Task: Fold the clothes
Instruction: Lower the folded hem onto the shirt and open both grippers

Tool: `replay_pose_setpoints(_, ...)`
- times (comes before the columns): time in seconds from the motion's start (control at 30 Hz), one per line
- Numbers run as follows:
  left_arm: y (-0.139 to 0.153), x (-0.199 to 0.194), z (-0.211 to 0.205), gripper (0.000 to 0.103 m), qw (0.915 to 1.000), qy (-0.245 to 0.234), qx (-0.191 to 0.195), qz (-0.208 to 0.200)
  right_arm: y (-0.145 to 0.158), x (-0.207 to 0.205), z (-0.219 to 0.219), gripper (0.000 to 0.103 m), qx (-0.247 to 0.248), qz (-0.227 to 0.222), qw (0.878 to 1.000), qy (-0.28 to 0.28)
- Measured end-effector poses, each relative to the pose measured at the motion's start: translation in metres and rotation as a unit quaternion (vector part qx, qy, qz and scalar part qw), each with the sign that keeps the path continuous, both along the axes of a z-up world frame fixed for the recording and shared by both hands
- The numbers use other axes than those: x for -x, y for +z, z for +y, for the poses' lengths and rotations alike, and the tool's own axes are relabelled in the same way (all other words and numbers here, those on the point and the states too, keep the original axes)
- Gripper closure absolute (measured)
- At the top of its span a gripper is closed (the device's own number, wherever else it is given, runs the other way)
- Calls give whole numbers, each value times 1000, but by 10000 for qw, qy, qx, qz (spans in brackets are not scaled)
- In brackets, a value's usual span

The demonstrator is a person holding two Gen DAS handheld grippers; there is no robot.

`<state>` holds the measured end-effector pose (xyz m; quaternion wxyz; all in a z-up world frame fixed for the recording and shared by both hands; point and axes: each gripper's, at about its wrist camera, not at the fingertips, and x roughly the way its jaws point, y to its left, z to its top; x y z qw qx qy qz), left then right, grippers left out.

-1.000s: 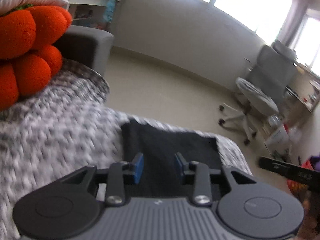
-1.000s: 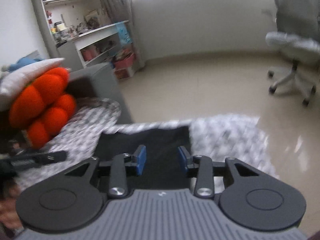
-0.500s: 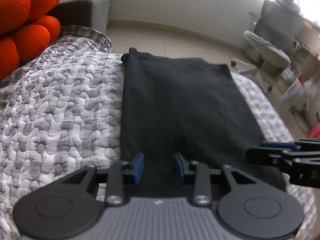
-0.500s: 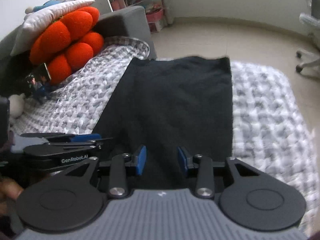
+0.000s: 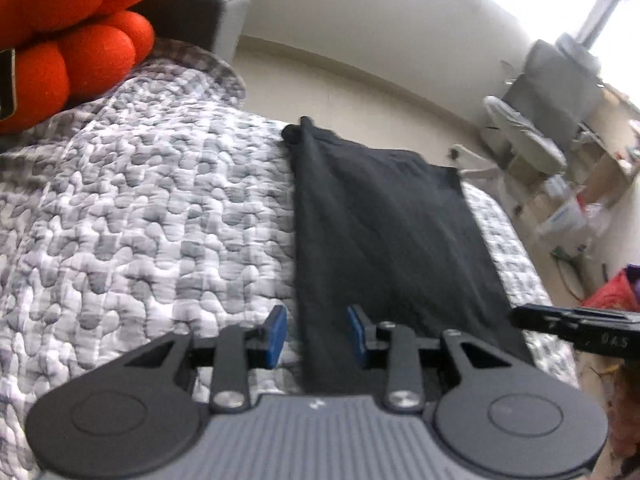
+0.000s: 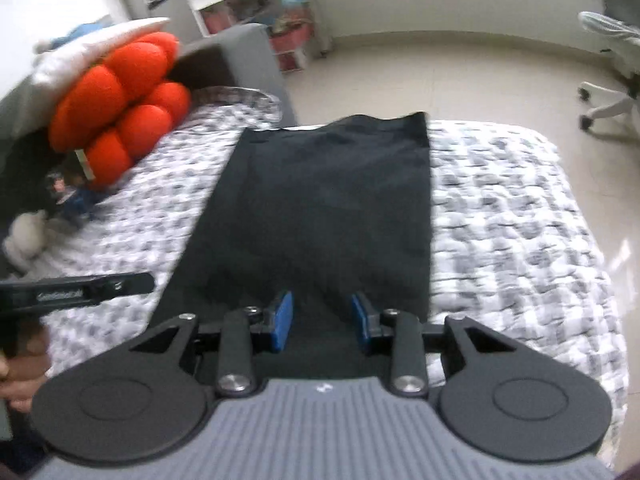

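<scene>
A black garment lies flat as a long folded rectangle on a grey patterned quilt. My left gripper hovers low over the garment's near left edge, which runs between its blue pads without being pinched. In the right wrist view the same garment stretches away from my right gripper. That gripper hangs over the near end; its jaws are closing, with cloth below them but none gripped. Each gripper shows in the other's view: the right gripper and the left gripper.
An orange lumpy cushion and small plush toys sit at the quilt's left side by a grey sofa arm. An office chair stands on the pale floor beyond the far edge. A hand holds the left gripper.
Both grippers have tipped down and sunk toward the garment's near end. The left one has shifted left so that its pads straddle the left edge. The right jaws have narrowed slightly.
</scene>
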<state>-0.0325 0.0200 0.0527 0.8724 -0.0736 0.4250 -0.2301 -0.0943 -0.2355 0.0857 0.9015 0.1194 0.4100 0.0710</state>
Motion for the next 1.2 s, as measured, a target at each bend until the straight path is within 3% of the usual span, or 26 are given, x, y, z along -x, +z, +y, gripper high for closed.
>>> replay_pose_setpoints(0.17,-1,20,-26,70,9982,-604,-3,-60,-9,3,25,69,150,345,9974,622)
replay_pose_setpoints(0.27,-12,30,-44,70,9957,-868,-337,-40,-20,2,35,69,406,631,9938,820)
replay_pose_setpoints(0.33,-22,31,-51,70,9940,-931,-569,45,-26,4,33,70,578,785,9919,814)
replay_pose_setpoints(0.6,-19,30,-31,70,9947,-864,-503,238,-31,27,-13,72,1150,1076,9869,352)
replay_pose_setpoints(0.77,-15,31,-21,70,9948,-797,-574,273,-29,31,-12,70,1242,1068,9858,376)
replay_pose_setpoints(0.9,-18,31,-16,69,9933,-590,-958,276,-28,28,-9,70,1386,1081,9840,287)
replay_pose_setpoints(1.03,-11,30,-13,69,9947,-501,-886,120,-19,23,1,70,1605,875,9830,194)
replay_pose_setpoints(1.13,-3,32,-11,69,9963,-442,-734,-49,-10,23,14,70,1374,553,9880,441)
replay_pose_setpoints(1.2,-6,37,-18,69,9945,-497,-903,-173,-7,22,25,70,1187,411,9896,701)
